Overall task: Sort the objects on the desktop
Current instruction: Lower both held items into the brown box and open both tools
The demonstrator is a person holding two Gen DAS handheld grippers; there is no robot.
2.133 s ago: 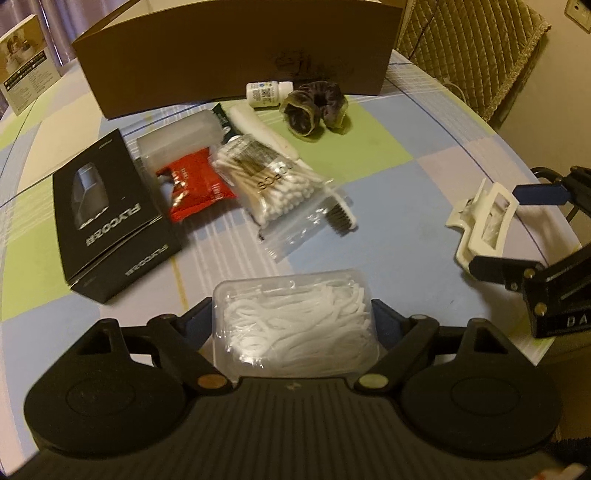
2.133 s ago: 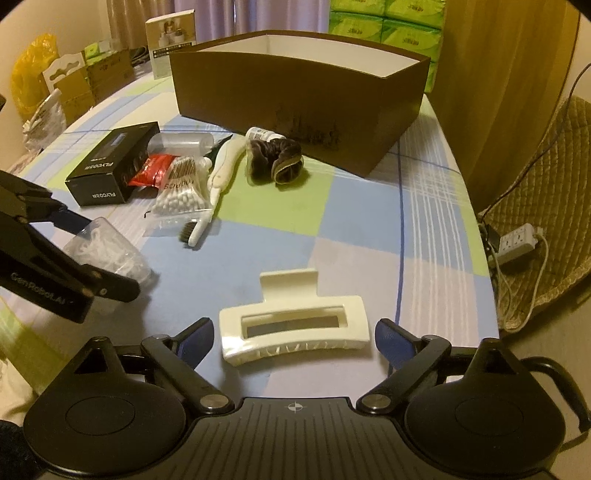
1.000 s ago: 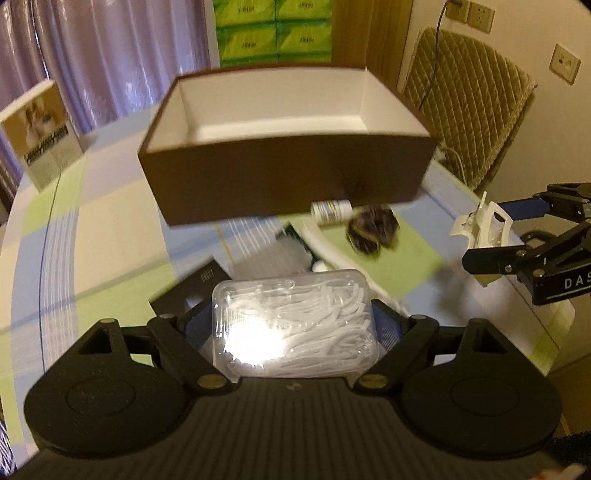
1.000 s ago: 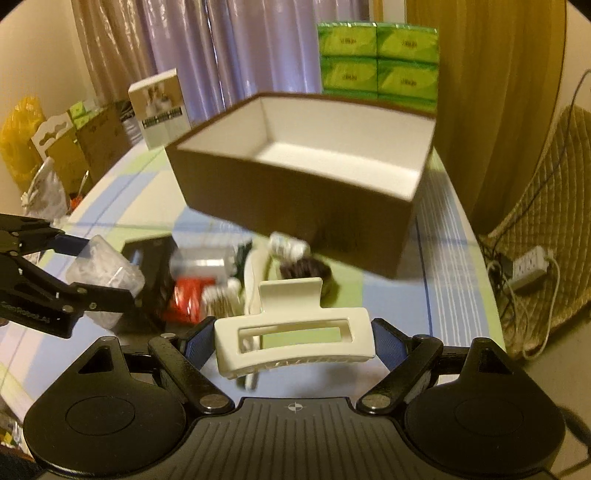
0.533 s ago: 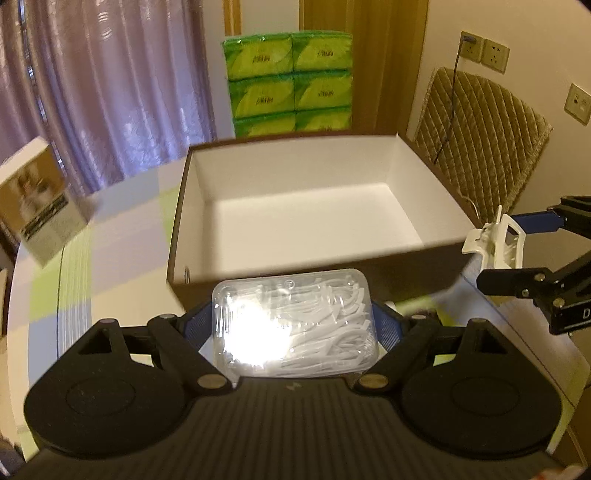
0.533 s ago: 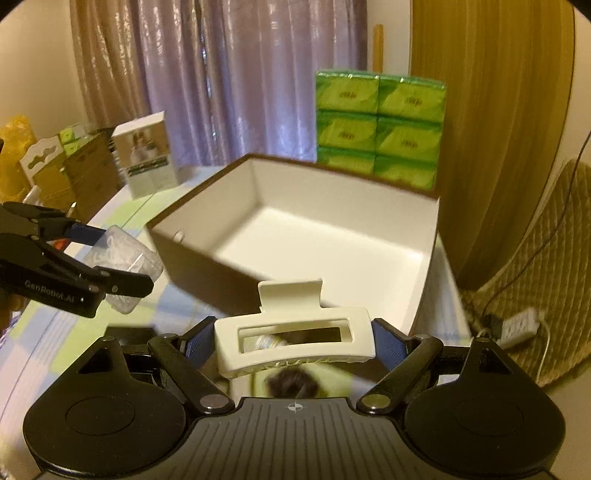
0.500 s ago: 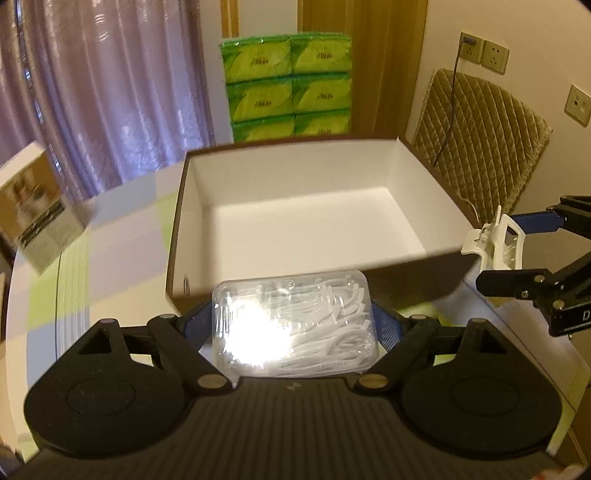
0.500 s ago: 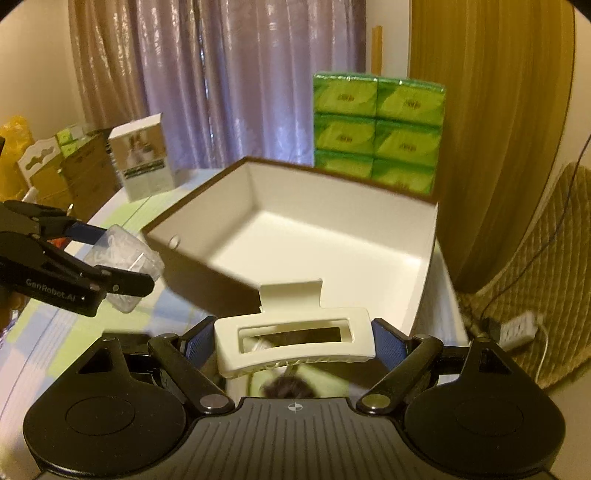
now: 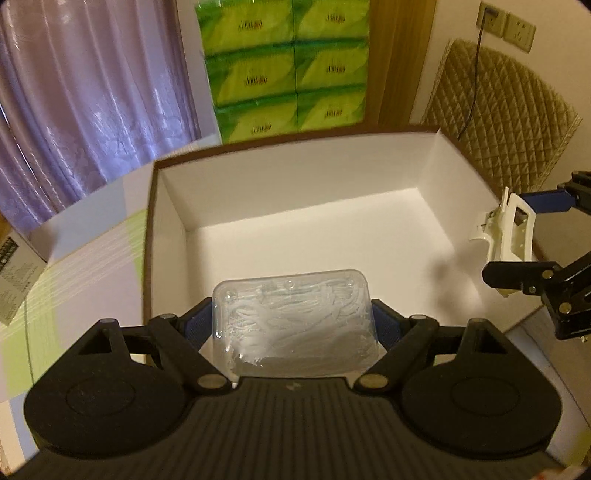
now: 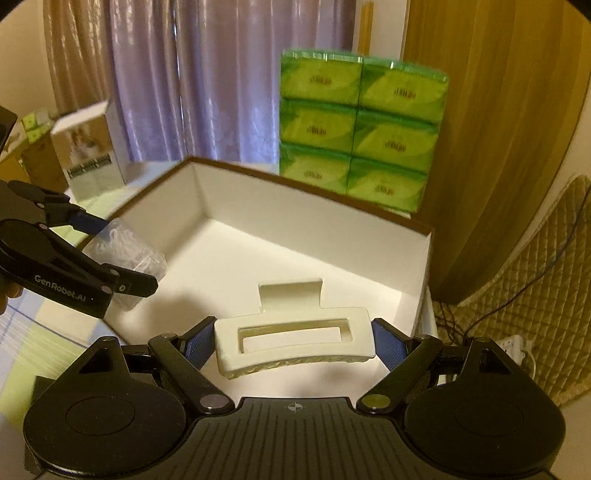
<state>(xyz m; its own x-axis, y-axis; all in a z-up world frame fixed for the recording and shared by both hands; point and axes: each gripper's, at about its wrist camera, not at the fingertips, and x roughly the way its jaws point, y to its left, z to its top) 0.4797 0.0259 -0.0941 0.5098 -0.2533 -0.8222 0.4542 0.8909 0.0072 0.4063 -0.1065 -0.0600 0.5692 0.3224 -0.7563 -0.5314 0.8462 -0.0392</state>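
Over the empty box (image 9: 295,236): left claw (image 9: 293,325) clamped on floss-pick case (image 9: 295,314) at 6 o'clock, right claw (image 10: 293,339) gripping hair clip (image 10: 291,332) toward 3; neither released yet.

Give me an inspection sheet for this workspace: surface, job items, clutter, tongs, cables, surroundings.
Surface: checked tablecloth in green, lilac and white.
Job's things: brown box with white inside, open, nothing seen inside; clear floss pick case; cream hair claw.
Clutter: a printed carton stands on the table left of the box.
Grippers: left tongs shut on the floss pick case over the box; right tongs shut on the hair claw over the box.
Cables: power strip with leads on the floor; a cord hangs from a wall socket.
Surroundings: green tissue packs, purple curtain, quilted chair.
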